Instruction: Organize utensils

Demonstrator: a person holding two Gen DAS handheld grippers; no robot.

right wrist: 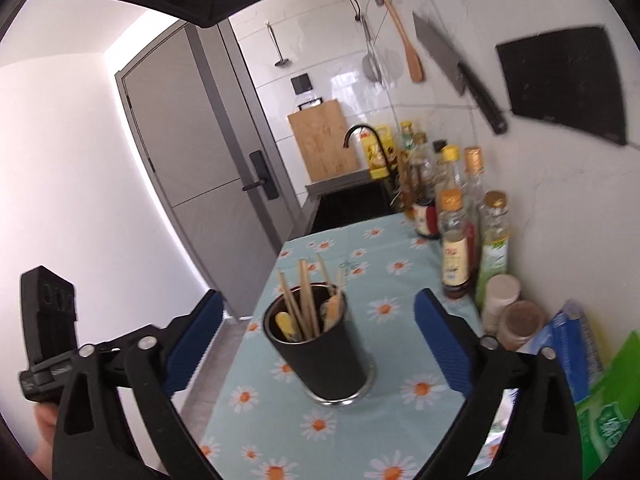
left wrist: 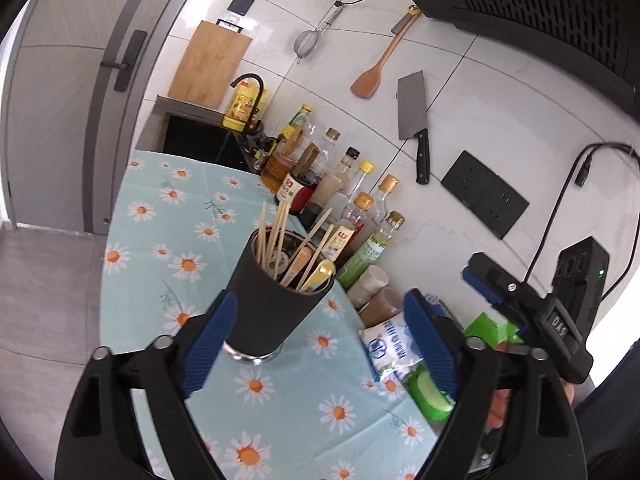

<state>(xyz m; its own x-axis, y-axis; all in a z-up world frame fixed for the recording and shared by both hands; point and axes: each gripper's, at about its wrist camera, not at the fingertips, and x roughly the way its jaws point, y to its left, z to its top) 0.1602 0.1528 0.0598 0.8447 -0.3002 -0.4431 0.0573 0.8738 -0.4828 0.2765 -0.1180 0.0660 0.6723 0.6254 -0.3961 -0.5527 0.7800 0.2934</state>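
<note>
A black utensil cup (left wrist: 272,300) with a metal base stands upright on the daisy-print tablecloth (left wrist: 168,216). It holds several wooden chopsticks (left wrist: 272,232) and spoons (left wrist: 320,272). My left gripper (left wrist: 316,340) is open, with its blue pads on either side of the cup's lower part, the left pad close to its wall. In the right wrist view the same cup (right wrist: 324,352) stands between the open blue pads of my right gripper (right wrist: 320,344), with gaps on both sides. The right gripper's body also shows in the left wrist view (left wrist: 532,312).
A row of sauce and oil bottles (left wrist: 352,208) lines the wall behind the cup, with jars (right wrist: 508,308) and packets (left wrist: 396,344) nearer. A cleaver (left wrist: 414,120), wooden spatula (left wrist: 376,68) and strainer (left wrist: 308,44) hang on the tiled wall. A sink (left wrist: 200,140) and cutting board (left wrist: 210,64) lie beyond the cloth.
</note>
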